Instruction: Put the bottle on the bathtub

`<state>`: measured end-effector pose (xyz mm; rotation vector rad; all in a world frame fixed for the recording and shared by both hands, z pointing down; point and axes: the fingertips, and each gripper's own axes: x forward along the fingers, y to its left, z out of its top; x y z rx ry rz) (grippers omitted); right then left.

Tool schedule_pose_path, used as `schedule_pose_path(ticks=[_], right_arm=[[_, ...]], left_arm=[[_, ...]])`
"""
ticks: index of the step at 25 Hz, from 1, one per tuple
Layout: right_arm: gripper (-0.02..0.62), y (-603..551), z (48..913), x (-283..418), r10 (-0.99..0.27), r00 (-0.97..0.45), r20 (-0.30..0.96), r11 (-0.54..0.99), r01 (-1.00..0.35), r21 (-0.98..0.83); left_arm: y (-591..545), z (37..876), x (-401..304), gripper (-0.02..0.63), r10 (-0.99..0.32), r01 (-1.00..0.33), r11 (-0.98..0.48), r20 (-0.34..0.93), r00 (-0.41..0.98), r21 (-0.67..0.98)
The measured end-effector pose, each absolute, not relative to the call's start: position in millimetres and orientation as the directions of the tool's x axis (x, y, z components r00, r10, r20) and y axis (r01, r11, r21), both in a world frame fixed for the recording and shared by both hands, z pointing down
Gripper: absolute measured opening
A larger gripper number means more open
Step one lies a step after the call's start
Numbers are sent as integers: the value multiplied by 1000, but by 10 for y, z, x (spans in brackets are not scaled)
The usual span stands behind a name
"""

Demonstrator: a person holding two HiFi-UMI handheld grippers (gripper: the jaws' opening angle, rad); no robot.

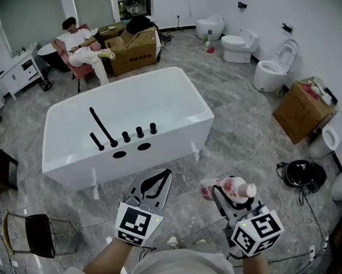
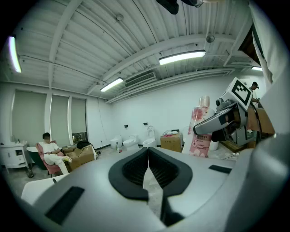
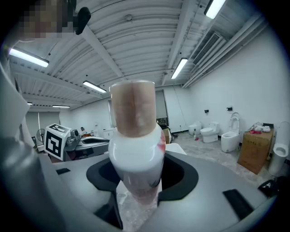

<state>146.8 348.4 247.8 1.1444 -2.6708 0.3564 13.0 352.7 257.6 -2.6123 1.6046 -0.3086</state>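
Observation:
The white bottle with pink print and a tan cap lies sideways in my right gripper, which is shut on it, below and right of the bathtub. In the right gripper view the bottle fills the middle, cap pointing away. The white bathtub with black taps stands ahead in the head view. My left gripper is shut with nothing in it, near the tub's front wall. From the left gripper view the bottle shows at right, and my left gripper has its jaws closed together.
Toilets line the far wall. Cardboard boxes stand at right and at the back. A person in white sits on a pink chair behind the tub. A black round device with cables lies on the floor at right. A chair stands lower left.

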Motion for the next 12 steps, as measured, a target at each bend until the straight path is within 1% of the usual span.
schedule_pose_path(ticks=[12], right_arm=[[239,3395,2539,1455,-680,-668,303,648,-741,-178]], left_arm=[[3477,2572,70,21,-889,-879,-454,139,436,-148]])
